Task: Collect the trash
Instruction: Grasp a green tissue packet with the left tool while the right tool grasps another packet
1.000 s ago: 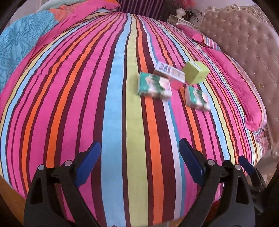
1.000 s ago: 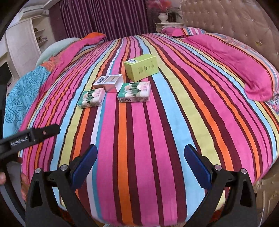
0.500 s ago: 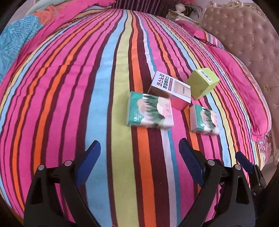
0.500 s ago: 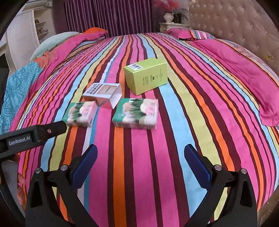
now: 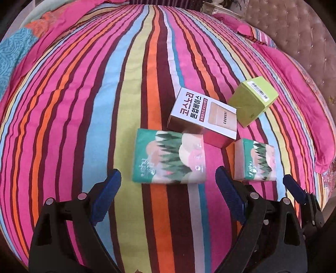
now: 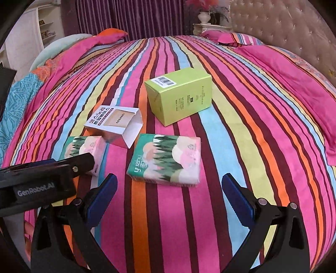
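Observation:
Four pieces of trash lie together on the striped bedspread (image 5: 84,105). A green-and-pink tissue pack (image 5: 169,157) sits just ahead of my open left gripper (image 5: 168,178), centred between its blue pads and untouched. Behind it lie a white box with Korean print (image 5: 202,114) and a lime-green box (image 5: 253,103). A second tissue pack (image 6: 166,160) lies just in front of my open right gripper (image 6: 169,180). In the right wrist view the white box (image 6: 114,126) shows an open end. The left gripper's black body (image 6: 42,184) hides part of the first pack (image 6: 84,149).
A long pink pillow (image 6: 294,84) lies along the right side below the tufted headboard (image 6: 283,27). More pillows and a blue patterned blanket (image 6: 16,100) are piled at the left. Purple curtains (image 6: 126,19) and a nightstand with a vase (image 6: 204,17) stand behind the bed.
Both grippers have moved forward over the bed towards the trash. The packs and boxes now look larger and lie just beyond the fingertips. Both stay open.

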### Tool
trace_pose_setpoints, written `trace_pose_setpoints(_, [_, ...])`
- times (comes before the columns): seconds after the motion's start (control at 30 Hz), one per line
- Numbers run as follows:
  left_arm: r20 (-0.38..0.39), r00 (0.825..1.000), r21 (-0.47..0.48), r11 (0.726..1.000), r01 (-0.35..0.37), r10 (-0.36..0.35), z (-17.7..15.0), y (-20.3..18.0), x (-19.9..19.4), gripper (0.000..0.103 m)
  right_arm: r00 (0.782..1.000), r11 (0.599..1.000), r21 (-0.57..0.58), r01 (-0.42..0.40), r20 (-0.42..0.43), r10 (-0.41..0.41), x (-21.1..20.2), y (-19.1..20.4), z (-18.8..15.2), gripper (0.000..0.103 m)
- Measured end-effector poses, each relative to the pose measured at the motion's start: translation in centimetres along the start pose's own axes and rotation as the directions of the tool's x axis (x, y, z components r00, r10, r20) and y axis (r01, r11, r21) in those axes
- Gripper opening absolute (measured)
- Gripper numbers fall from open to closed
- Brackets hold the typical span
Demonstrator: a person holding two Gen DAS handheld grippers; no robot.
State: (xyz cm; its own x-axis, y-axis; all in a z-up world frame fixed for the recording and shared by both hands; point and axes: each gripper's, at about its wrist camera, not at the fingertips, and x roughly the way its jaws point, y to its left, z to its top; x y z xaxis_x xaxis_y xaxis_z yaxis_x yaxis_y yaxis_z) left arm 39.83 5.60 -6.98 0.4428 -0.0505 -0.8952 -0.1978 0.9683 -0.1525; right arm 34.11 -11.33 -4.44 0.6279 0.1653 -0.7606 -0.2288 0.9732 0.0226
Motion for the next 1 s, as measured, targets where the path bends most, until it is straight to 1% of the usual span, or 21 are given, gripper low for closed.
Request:
trace_pose_setpoints(0.2, [-0.021,0.999,-0.005,1.000,-0.031,0.031,1.0,0.0,1.6,0.089,1.000,1.000,-0.006,-0.002,-0.005,0.002,1.3,0.2,0.6,0.095])
trace_pose_setpoints(0.3, [-0.027,0.998,-0.012,0.999,-0.051,0.051,1.2,0.3,2.2,0.089,1.000,1.000,-0.026,0.015,0.000,-0.015,1.8,0.4,1.1,0.095])
trace_pose_setpoints(0.37, [-0.029,0.999,-0.013,0.999,-0.045,0.045,1.3,0.4,2.4,0.089,0.999,0.998,-0.042,0.037,0.001,-0.037,2.2,0.6,1.3,0.095])
trace_pose_setpoints(0.57, [-0.022,0.998,0.008,0.998,-0.063,0.064,1.7,0.2,2.7,0.089,0.997,0.996,-0.043,0.073,-0.008,-0.073,3.3,0.2,1.7,0.095])
trace_pose_setpoints(0.67, [-0.004,0.997,0.011,0.997,-0.079,0.079,1.5,0.1,2.8,0.089,0.998,0.998,-0.041,0.055,-0.035,-0.056,3.9,-0.1,1.7,0.095])
trace_pose_setpoints(0.7, [0.006,0.997,0.009,0.997,-0.081,0.081,1.3,0.2,2.8,0.088,0.998,0.997,-0.051,0.053,-0.038,-0.055,4.1,0.0,1.7,0.095])
trace_pose_setpoints(0.73, [0.016,0.997,0.015,0.997,-0.081,0.081,1.1,0.1,2.8,0.084,0.998,0.996,-0.064,0.055,-0.039,-0.058,4.1,0.1,1.7,0.094])
trace_pose_setpoints(0.77, [0.028,0.996,0.022,0.996,-0.087,0.086,1.0,0.1,2.7,0.080,0.997,0.994,-0.087,0.060,-0.038,-0.064,4.0,0.3,1.7,0.090])
trace_pose_setpoints(0.8, [0.044,0.994,0.027,0.994,-0.103,0.102,0.8,0.2,2.5,0.070,0.998,0.993,-0.105,0.059,-0.032,-0.063,3.8,0.5,1.6,0.086])
trace_pose_setpoints(0.83, [0.053,0.993,0.030,0.993,-0.111,0.109,0.7,0.4,2.3,0.070,0.999,0.991,-0.124,0.041,-0.024,-0.045,3.5,0.8,1.5,0.073])
trace_pose_setpoints(0.87, [0.053,0.994,0.033,0.995,-0.099,0.097,0.5,0.5,2.3,0.069,0.999,0.990,-0.139,0.032,-0.019,-0.035,3.2,1.0,1.4,0.070])
trace_pose_setpoints(0.93, [0.053,0.994,0.068,0.993,-0.101,0.098,0.3,0.5,2.1,0.069,0.999,0.988,-0.149,0.034,-0.022,-0.037,2.7,1.2,1.0,0.069])
trace_pose_setpoints(1.0, [0.056,0.993,0.078,0.991,-0.106,0.101,-0.3,0.6,1.6,0.069,0.999,0.991,-0.132,0.014,-0.032,-0.019,2.2,0.7,0.7,0.069])
